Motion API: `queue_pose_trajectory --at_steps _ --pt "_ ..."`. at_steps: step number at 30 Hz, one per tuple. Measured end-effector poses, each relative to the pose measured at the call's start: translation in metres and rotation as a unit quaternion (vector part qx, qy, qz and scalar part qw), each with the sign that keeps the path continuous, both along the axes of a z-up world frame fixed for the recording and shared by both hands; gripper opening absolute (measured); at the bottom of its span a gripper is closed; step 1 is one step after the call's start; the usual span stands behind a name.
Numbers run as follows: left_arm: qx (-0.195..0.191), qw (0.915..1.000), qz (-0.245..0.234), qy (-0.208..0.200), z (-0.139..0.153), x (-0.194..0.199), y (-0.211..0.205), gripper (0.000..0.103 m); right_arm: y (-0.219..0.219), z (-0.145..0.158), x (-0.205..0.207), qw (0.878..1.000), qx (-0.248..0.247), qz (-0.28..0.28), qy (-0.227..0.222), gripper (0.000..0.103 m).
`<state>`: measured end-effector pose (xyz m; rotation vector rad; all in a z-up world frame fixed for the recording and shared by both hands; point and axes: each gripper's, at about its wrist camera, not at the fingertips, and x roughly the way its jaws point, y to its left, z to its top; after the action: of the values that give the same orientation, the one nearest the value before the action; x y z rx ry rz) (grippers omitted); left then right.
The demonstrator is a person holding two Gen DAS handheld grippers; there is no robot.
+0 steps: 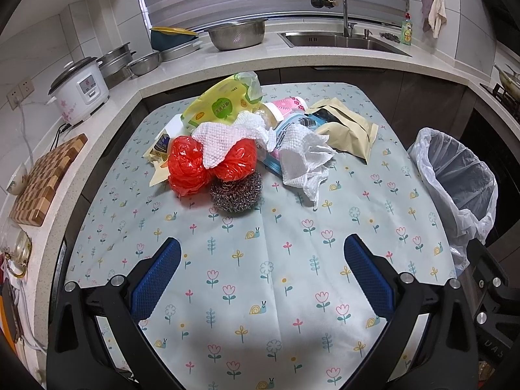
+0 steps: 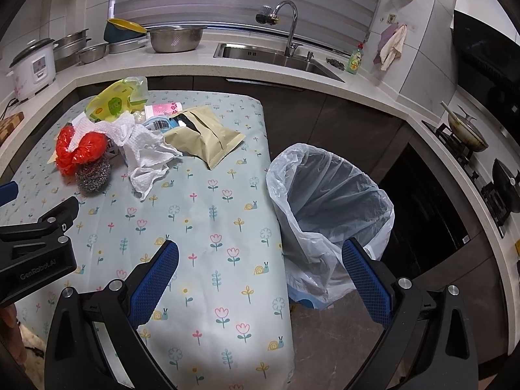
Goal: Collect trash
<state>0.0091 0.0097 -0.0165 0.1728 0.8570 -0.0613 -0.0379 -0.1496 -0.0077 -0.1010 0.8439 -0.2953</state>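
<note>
A heap of trash lies at the far middle of the flowered table (image 1: 260, 260): a red plastic bag (image 1: 191, 165), a steel scouring ball (image 1: 235, 191), crumpled white paper towels (image 1: 305, 159), a yellow-green wipes pack (image 1: 221, 104), a tan pouch (image 1: 349, 131) and a pink-capped container (image 1: 287, 104). My left gripper (image 1: 261, 252) hovers open over the near table, well short of the heap. A bin lined with a clear bag (image 2: 328, 201) stands on the floor off the table's right edge. My right gripper (image 2: 260, 256) is open, straddling the table edge and the bin. Nothing sits between either pair of fingers.
A counter wraps around behind the table with a rice cooker (image 1: 79, 89), steel bowls (image 1: 237, 34), a sink (image 1: 341, 40) and tap, and a chequered cutting board (image 1: 48, 178). A stove with a pan (image 2: 468, 133) runs along the right. The left gripper's body (image 2: 35, 243) shows at the right view's left edge.
</note>
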Motion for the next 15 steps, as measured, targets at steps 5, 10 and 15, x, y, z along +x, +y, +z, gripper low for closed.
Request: queue_pose_trajectory --at_steps 5,10,15 --pt "0.000 1.0000 0.000 0.000 -0.0002 0.0000 -0.0001 0.096 -0.0001 -0.0009 0.0009 1.000 0.000 0.000 0.001 0.096" --pt "0.000 1.0000 0.000 0.000 0.0000 0.0001 0.0000 0.096 0.0000 -0.0013 0.0012 1.000 0.000 0.000 0.001 0.096" --pt "0.000 1.0000 0.000 0.001 -0.0001 0.0001 -0.0001 0.096 0.0004 -0.0017 0.0013 1.000 0.000 0.000 0.001 0.096"
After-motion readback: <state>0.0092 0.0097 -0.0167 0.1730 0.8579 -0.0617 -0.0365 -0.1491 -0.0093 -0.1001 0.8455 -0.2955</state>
